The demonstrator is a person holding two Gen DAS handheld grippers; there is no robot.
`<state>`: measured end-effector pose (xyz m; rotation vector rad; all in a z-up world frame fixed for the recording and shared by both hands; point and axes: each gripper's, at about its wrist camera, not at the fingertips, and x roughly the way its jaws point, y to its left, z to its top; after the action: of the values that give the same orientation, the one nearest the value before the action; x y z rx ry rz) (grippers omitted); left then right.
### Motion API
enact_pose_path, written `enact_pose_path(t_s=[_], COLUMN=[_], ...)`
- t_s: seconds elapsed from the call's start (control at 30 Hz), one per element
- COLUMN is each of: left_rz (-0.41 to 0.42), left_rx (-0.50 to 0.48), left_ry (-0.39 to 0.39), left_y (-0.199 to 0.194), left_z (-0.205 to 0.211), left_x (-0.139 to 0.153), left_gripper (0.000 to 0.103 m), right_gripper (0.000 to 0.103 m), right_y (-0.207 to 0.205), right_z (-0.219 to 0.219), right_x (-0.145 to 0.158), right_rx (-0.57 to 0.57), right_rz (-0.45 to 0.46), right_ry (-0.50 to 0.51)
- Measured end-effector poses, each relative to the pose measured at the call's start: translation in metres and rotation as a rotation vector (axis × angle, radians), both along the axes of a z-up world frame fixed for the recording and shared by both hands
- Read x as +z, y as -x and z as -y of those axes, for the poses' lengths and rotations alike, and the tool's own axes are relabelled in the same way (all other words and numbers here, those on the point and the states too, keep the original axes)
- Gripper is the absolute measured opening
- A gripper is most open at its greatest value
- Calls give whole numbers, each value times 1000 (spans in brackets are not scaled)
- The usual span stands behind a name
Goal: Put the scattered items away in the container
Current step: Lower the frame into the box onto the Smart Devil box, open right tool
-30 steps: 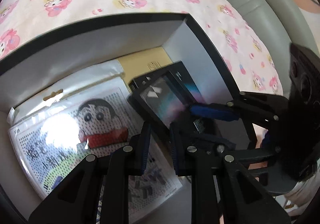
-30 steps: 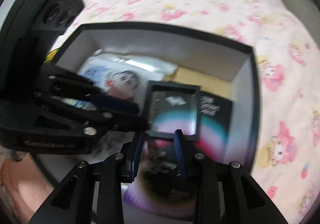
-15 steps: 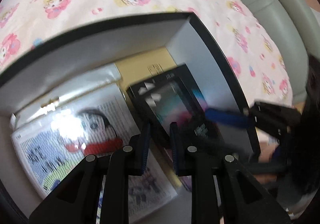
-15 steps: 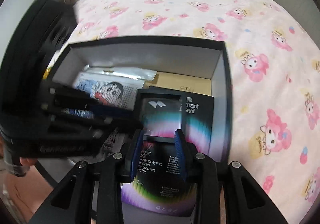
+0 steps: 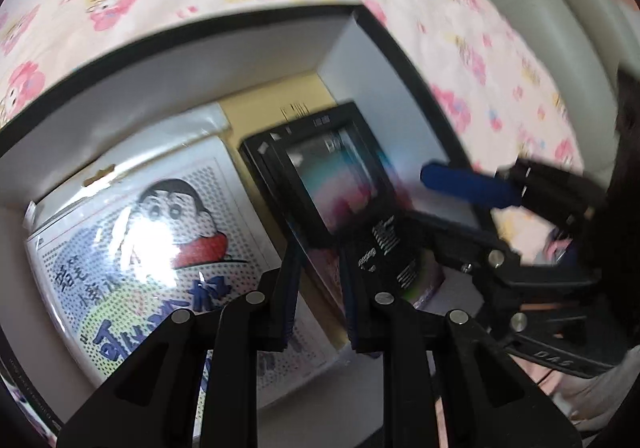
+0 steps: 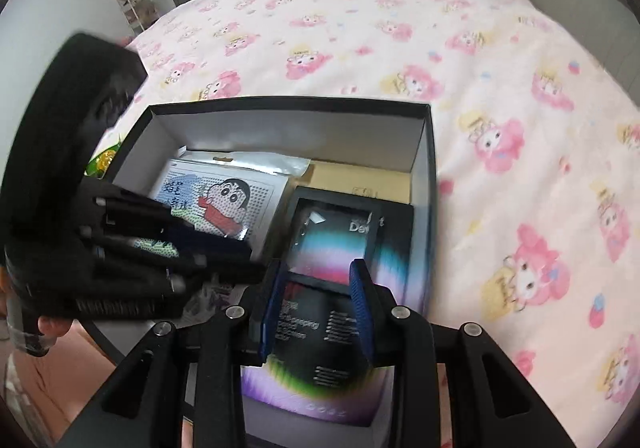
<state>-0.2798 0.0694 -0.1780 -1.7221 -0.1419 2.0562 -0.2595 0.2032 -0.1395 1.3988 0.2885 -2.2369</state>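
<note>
A black box (image 6: 420, 155) with white inner walls sits on the pink bedspread and also shows in the left wrist view (image 5: 224, 59). Inside lie a cartoon-boy packet (image 6: 218, 203) (image 5: 160, 240), a brown card (image 6: 360, 177) (image 5: 276, 103), and black rainbow-printed screen-protector packages (image 6: 340, 248) (image 5: 332, 183). My left gripper (image 5: 318, 296) hovers over the box's near edge, jaws slightly apart and empty. My right gripper (image 6: 318, 304) hovers above the black packages, jaws apart and empty.
The pink cartoon-print bedspread (image 6: 500, 107) surrounds the box. A grey padded headboard (image 5: 560, 19) runs along the far side. A green-yellow item (image 6: 102, 159) lies on the bedspread just left of the box. Shelves and doors stand beyond the bed.
Both grippers have pulled back and up from the box. The right gripper's jaws have opened wider. The packages stay in the box.
</note>
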Motion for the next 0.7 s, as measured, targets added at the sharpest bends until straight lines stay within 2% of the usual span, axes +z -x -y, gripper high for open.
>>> enact_pose_path(t_s=[0.1, 0.23, 0.43, 0.53, 0.63, 0.7], left_rz=[-1, -27, -51, -67, -83, -83], left_rx=[7, 28, 50, 23, 31, 52], left_ry=[28, 38, 19, 22, 50, 54], left_y=[6, 11, 16, 14, 22, 30], left_z=[-11, -14, -15, -19, -20, -18], left_x=[-8, -5, 3, 11, 13, 13], left_gripper=[18, 18, 18, 18, 17, 15], right_gripper=[27, 30, 32, 32, 32, 31], right_y=[3, 7, 11, 9, 18, 27], right_z=[2, -9, -2, -3, 2, 7], right_x=[-7, 2, -9, -4, -14, -15], right_rx=[16, 9, 69, 99, 89, 72], right_rz=[-32, -8, 79, 92, 114, 94], right_ry=[-97, -35, -9, 29, -4, -33])
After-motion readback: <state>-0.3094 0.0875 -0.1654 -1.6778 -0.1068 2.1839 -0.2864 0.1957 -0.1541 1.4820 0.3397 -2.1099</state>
